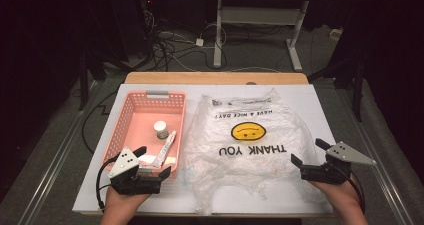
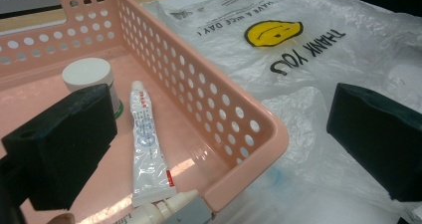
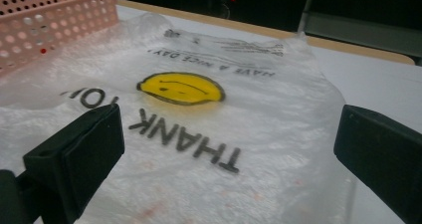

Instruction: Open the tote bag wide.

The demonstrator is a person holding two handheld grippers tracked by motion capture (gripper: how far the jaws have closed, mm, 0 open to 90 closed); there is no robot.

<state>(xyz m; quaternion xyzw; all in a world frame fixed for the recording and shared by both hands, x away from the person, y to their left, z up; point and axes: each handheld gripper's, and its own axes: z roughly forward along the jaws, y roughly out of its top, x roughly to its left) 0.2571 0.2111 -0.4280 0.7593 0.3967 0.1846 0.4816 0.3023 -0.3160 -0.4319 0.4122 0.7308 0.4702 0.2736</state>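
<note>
Right now both hands rest at the near edge of the table [image 1: 320, 92], each holding a gripper with nothing between its jaws. The left gripper [image 1: 155, 161] sits at the near left corner, its jaws spread wide across the near right corner of the pink basket [image 1: 129, 115]; in the left gripper view one jaw hangs over the basket's floor and the other over the plastic bag [image 2: 318, 59] outside it. The right gripper [image 1: 309, 151] is at the near right corner, jaws also wide apart, hovering over the right edge of the bag.

The bag lies flat and crumpled down the middle of the table, just beside the basket's right wall, its yellow smiley face [image 1: 247, 131] and "THANK YOU" print turned upside down to the person. Inside the basket, a small white-lidded jar [image 1: 161, 129] stands upright near the centre, and a white tube [image 1: 165, 148] lies flat just beside it, running toward the near right corner. Another white item lies at the basket's near wall, too cut off to make out.
</note>
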